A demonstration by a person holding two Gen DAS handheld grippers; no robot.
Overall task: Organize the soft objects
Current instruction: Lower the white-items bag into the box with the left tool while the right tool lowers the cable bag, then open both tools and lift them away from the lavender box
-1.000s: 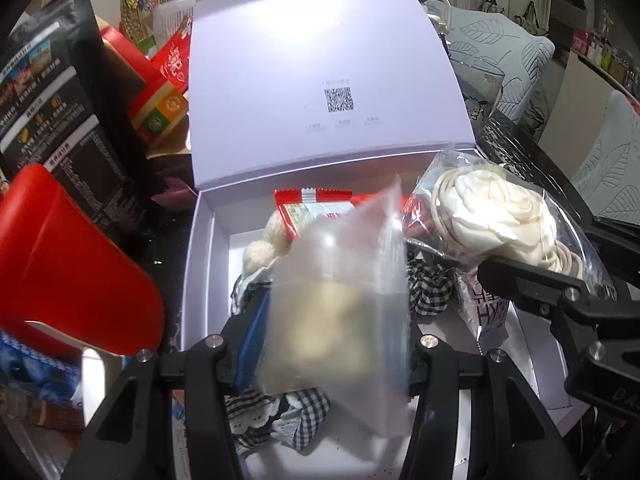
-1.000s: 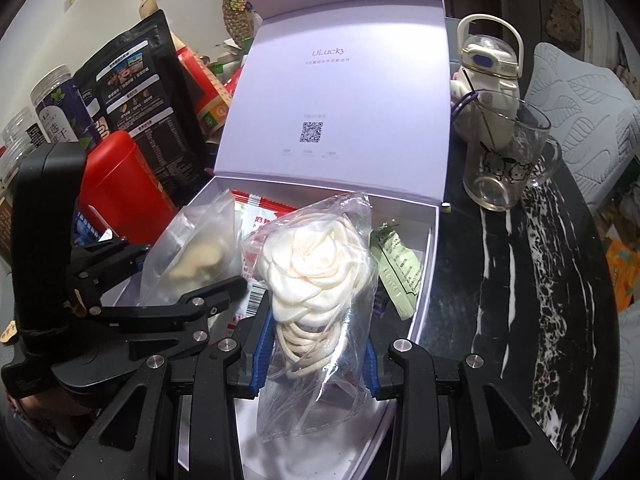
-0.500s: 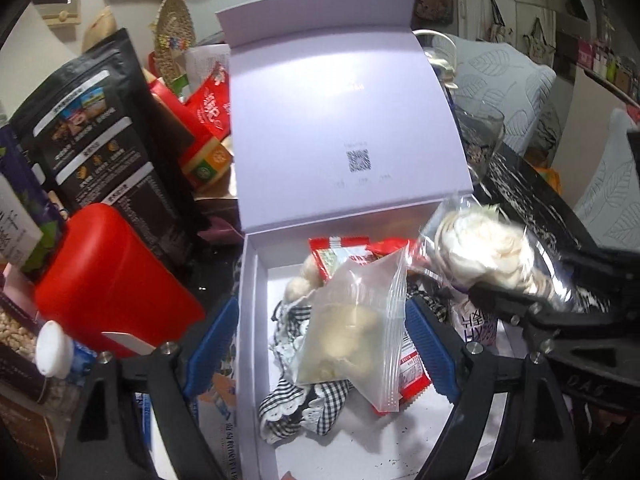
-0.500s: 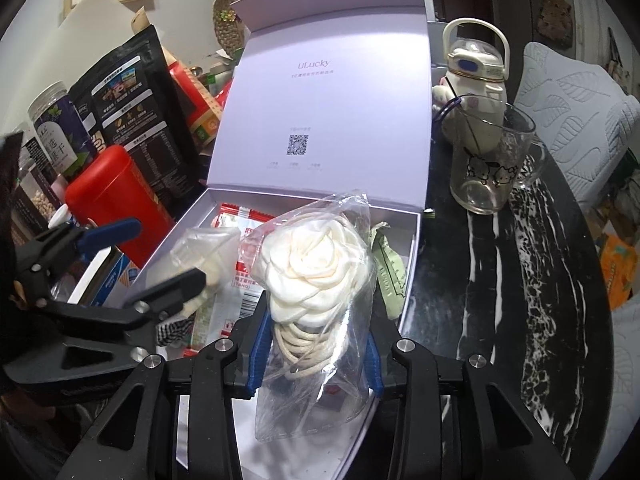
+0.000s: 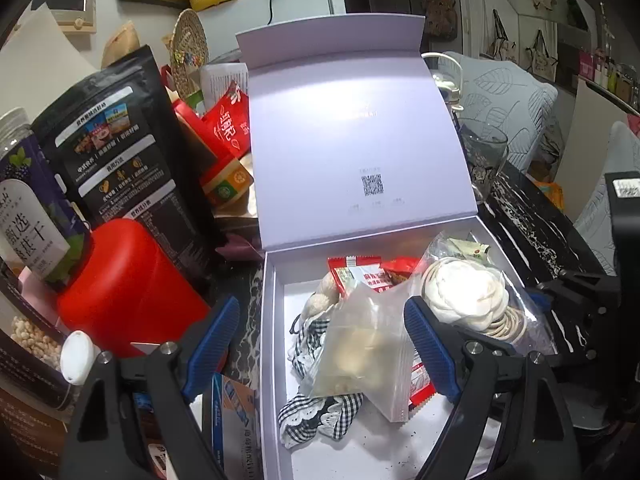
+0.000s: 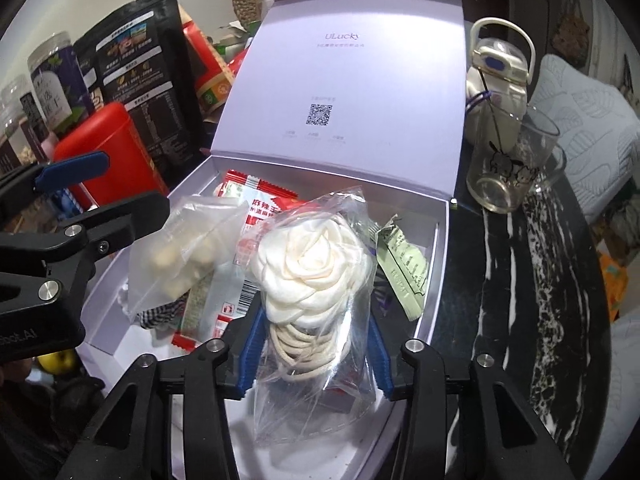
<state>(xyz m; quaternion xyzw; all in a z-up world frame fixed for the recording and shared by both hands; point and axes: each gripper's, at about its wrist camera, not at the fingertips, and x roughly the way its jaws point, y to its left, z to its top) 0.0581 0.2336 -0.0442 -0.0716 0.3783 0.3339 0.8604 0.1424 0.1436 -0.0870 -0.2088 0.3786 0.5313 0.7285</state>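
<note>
My left gripper (image 5: pixel 324 344) stands wide, its blue pads (image 5: pixel 212 340) well apart with nothing between them; one pad sits outside the box's left wall, the other over its middle. Below it, the small clear bag (image 5: pixel 362 356) of pale lumps lies in the box (image 5: pixel 270 360), resting on a checked cloth (image 5: pixel 320 412) and a red snack packet (image 5: pixel 360 276), touching neither pad. My right gripper (image 6: pixel 312 354) is clamped narrow on the rose bag (image 6: pixel 316 280), a clear bag with a cream fabric rose and coiled cream loops under it; the pads pinch the bag at the loops, and the rose stands up above the fingers, over the right half of the box. From the right wrist view the small bag (image 6: pixel 192 248) lies just left of the rose bag, with the red packet (image 6: pixel 256 208) showing between them and a green sachet (image 6: pixel 404 264) against the box's right side. The lid (image 6: pixel 340 72) stands open at the back. To the left of the box I see a red canister (image 5: pixel 124 288), a black pouch (image 5: pixel 124 148) behind it and a labelled jar (image 5: pixel 24 208). To the right, on the dark marbled table (image 6: pixel 520 280), are a glass mug (image 6: pixel 512 168) and a white bottle (image 6: pixel 496 76) behind it.
</note>
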